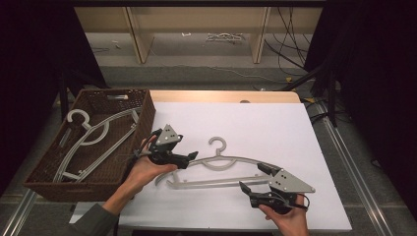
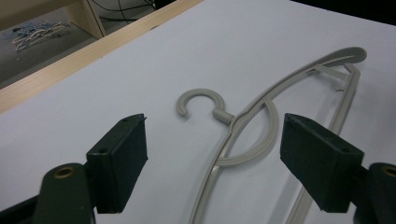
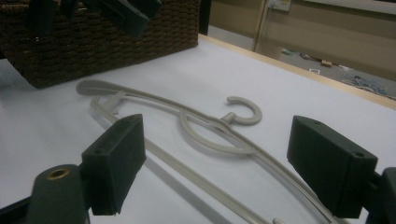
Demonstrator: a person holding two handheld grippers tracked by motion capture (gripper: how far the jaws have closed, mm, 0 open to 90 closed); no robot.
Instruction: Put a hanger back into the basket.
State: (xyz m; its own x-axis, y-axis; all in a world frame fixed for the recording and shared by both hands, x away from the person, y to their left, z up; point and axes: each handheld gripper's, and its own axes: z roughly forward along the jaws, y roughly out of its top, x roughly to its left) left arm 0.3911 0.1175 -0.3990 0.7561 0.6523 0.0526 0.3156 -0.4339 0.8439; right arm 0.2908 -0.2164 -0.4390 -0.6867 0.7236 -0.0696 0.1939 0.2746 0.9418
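The grey hanger (image 1: 223, 167) lies flat on the white table (image 1: 275, 123), its hook toward 12 o'clock, with the wicker basket (image 1: 142, 123) at about 9 o'clock from it. The left gripper (image 1: 193, 156) hovers over the hanger's left shoulder with its jaws spread and nothing between them; the right gripper (image 1: 252, 179) waits released at the right end. The thin arm (it looks slippery) could slide away if the pads close off-centre, and the hook might catch the basket rim.

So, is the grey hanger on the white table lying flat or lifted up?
Lying flat. The grey hanger rests on the white table, and both open grippers are apart from it.
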